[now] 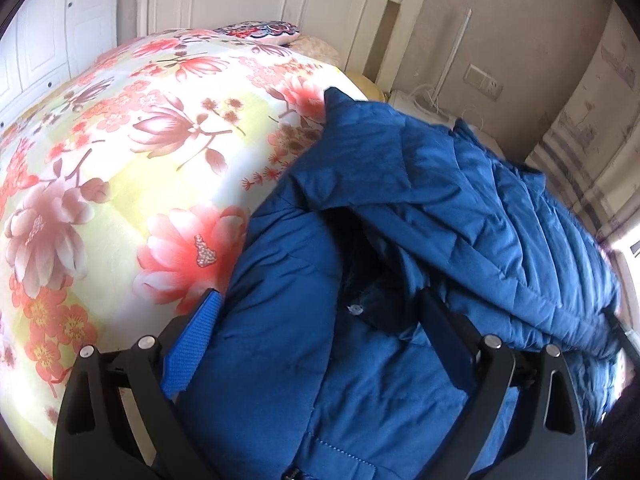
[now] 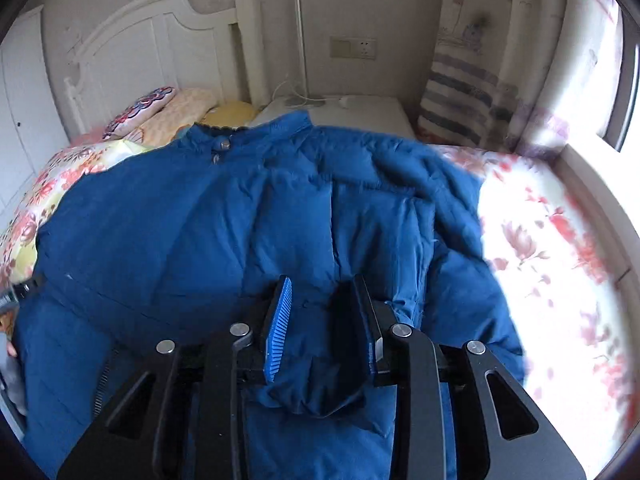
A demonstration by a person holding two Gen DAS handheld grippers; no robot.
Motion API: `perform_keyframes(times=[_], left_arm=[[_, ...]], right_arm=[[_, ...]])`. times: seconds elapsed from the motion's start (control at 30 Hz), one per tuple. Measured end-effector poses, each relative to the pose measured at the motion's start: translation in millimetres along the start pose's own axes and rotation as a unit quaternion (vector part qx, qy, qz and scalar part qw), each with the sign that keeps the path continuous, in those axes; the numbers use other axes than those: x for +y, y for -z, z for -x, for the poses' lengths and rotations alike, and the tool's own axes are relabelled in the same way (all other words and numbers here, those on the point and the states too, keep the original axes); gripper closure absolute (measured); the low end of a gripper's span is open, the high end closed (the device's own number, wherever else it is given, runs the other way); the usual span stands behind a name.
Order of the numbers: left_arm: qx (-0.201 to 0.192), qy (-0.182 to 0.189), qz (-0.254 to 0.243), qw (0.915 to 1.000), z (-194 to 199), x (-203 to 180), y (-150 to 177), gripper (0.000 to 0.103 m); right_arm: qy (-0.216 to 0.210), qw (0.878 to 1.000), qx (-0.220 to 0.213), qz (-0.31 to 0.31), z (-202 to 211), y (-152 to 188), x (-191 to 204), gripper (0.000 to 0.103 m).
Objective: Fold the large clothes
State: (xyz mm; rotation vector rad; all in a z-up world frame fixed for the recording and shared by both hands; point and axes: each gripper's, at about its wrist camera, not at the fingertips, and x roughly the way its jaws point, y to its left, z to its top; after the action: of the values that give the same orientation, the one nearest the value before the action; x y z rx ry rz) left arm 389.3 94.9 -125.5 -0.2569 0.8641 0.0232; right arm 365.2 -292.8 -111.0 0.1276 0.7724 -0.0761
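A large blue puffer jacket (image 2: 248,216) lies spread on a bed with a floral cover (image 1: 120,152), collar toward the headboard. In the left wrist view the jacket (image 1: 400,208) is bunched, one part folded over another. My left gripper (image 1: 320,312) is open wide just above the jacket's left side, with fabric lying between the fingers. My right gripper (image 2: 322,300) is shut on a fold of the jacket's sleeve, which hangs bunched between the blue pads (image 2: 278,328).
A white headboard (image 2: 160,40) and pillows (image 2: 160,110) stand at the bed's far end. A white bedside unit (image 2: 352,108) with a cable sits beside it. A striped curtain (image 2: 472,92) and a bright window are to the right. The floral bed cover (image 2: 540,240) shows right of the jacket.
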Motion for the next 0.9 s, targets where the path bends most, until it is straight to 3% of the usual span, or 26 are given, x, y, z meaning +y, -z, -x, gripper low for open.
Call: perform_keyframes(times=[0.07,0.13,0.17,0.3,0.43,0.57,0.63,0.7,0.77,0.83,0.9], left_arm=[[-0.049,-0.005,0.033,0.9982,20.2,11.0,0.4,0.019],[-0.117,0.023,0.071,0.9903,53.3,19.6,-6.5,0.017],[-0.126,0.036,0.069,0.9890,62.6,16.5,-13.1,0.017],[-0.078,0.114,0.002,0.9904,63.5,-27.3,-48.0,0.010],[-0.034,0.090,-0.067,0.9931,22.5,-72.2,-64.6,0.008],[0.041,0.032,-0.104,0.9932,-48.3,-88.1,-45.6,0.006],[0.020,0.006,-0.147,0.9889,-48.1,-97.3,-33.0,0.003],[0.028,0.014,-0.140,0.9897,-38.6,-98.8,-38.8,0.004],[0.001,0.048,-0.112,0.9926,-18.2,-100.0,-58.6,0.004],[-0.033,0.044,-0.119,0.9914,-5.5,-108.0,-82.8,0.003],[-0.029,0.033,-0.122,0.9916,-21.1,-114.7,-104.8,0.003]], right_arm=[[-0.010,1.000,0.002,-0.010,1.8,0.0,-4.4,0.073],[-0.018,1.000,0.002,-0.015,0.6,-0.1,-7.1,0.073],[-0.022,1.000,0.003,-0.018,0.0,-0.7,-9.3,0.073],[-0.026,0.999,0.002,-0.021,-3.1,-3.9,-14.6,0.072],[-0.034,0.999,0.000,-0.024,-3.4,-2.9,-13.6,0.072],[-0.033,0.999,0.000,-0.018,-3.6,-2.6,-14.7,0.072],[-0.029,0.999,0.000,-0.015,-3.5,-2.4,-14.0,0.072],[-0.030,0.999,-0.001,-0.015,-2.8,-2.2,-14.7,0.072],[-0.034,0.999,-0.001,-0.018,-2.6,-2.0,-16.2,0.072],[-0.036,0.999,-0.002,-0.019,-2.3,-1.7,-16.1,0.072],[-0.036,0.999,-0.002,-0.019,-2.1,-1.7,-15.8,0.072]])
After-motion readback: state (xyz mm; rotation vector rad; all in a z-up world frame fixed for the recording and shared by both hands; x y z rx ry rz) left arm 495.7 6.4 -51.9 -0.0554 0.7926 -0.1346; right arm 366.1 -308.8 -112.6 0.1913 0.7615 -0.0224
